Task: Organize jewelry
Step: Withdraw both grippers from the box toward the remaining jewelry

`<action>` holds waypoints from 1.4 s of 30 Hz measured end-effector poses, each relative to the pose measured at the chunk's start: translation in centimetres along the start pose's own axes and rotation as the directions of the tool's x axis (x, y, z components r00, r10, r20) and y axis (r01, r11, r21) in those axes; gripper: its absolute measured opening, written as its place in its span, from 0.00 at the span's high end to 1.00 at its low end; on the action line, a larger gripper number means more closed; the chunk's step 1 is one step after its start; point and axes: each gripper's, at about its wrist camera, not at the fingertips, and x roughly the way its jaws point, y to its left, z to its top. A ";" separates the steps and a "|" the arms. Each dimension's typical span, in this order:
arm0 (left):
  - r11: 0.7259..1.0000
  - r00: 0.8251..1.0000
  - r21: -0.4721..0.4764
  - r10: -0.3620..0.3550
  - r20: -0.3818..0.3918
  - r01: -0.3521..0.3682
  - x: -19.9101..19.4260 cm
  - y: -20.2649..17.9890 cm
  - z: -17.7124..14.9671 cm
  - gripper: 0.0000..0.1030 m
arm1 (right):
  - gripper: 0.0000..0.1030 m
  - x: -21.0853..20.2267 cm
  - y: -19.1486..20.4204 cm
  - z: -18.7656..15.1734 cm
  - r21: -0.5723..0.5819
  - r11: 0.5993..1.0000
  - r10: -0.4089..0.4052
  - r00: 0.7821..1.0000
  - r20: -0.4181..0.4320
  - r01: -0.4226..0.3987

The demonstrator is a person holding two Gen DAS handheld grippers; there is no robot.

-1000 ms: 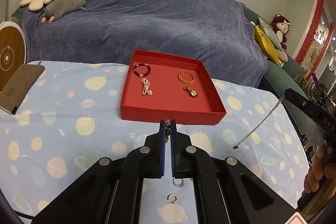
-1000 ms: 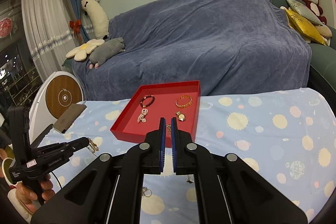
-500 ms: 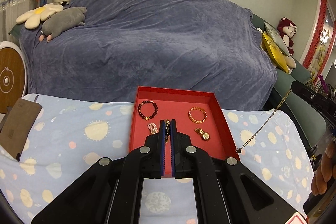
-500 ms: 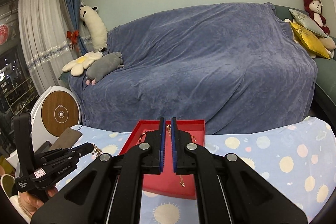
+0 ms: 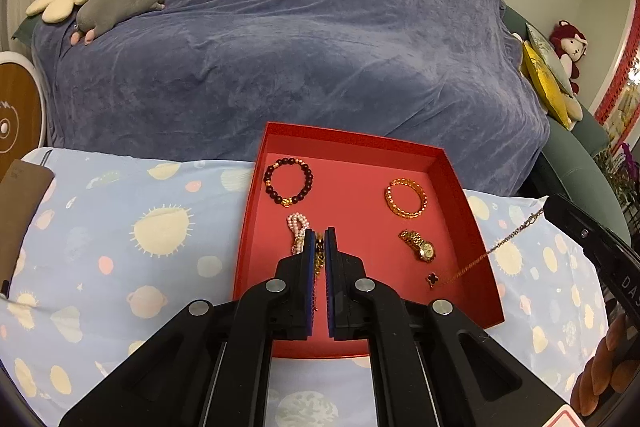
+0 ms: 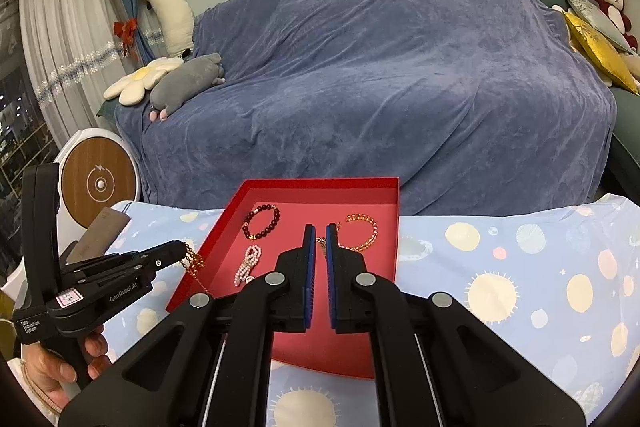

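A red tray (image 5: 478, 259) sits on the patterned cloth and holds a dark bead bracelet (image 5: 288, 183), a pearl piece (image 5: 297, 227), a gold bangle (image 5: 406, 198) and a gold watch (image 5: 418, 246). My left gripper (image 5: 319, 239) is shut on a gold chain (image 5: 319, 259) that hangs over the tray's front left. My right gripper (image 6: 319, 233) is shut on a thin necklace (image 5: 492, 251) whose dark clover pendant (image 5: 433, 279) touches the tray floor by the watch. The tray also shows in the right wrist view (image 6: 394, 227), as does the left gripper (image 6: 182, 251).
A sofa under a blue throw (image 5: 304, 39) stands behind the table. A brown wallet (image 5: 18, 223) lies at the cloth's left edge. A round white and wood device (image 6: 98, 183) stands to the left. Plush toys (image 5: 120, 1) lie on the sofa.
Both grippers have moved forward over the tray and tilted down. The necklace pendant has come down from the air onto the tray floor. Both stay shut on their chains.
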 end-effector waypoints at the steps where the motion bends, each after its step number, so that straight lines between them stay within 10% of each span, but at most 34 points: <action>1: 1.000 1.000 0.000 -0.001 -0.006 0.001 0.3 0.0 -0.1 0.94 | 0.94 0.1 0.0 -0.2 -0.003 1.000 0.001 1.000 0.001 -0.001; 6: 0.999 0.999 0.013 0.036 0.009 -0.036 0.2 0.1 -0.8 0.69 | 0.79 -0.7 0.0 -0.9 0.012 1.000 0.006 1.000 0.006 -0.006; 29: 0.999 1.000 -0.033 0.013 -0.028 -0.014 -9.2 1.1 -11.5 0.56 | 0.71 -11.1 1.6 -14.0 0.018 0.999 0.042 0.994 -0.102 -0.040; 42: 0.999 0.994 0.050 0.007 -0.113 -0.002 -8.8 0.3 -18.2 0.53 | 0.71 -8.6 3.3 -19.5 -0.041 0.996 0.070 0.969 -0.235 -0.081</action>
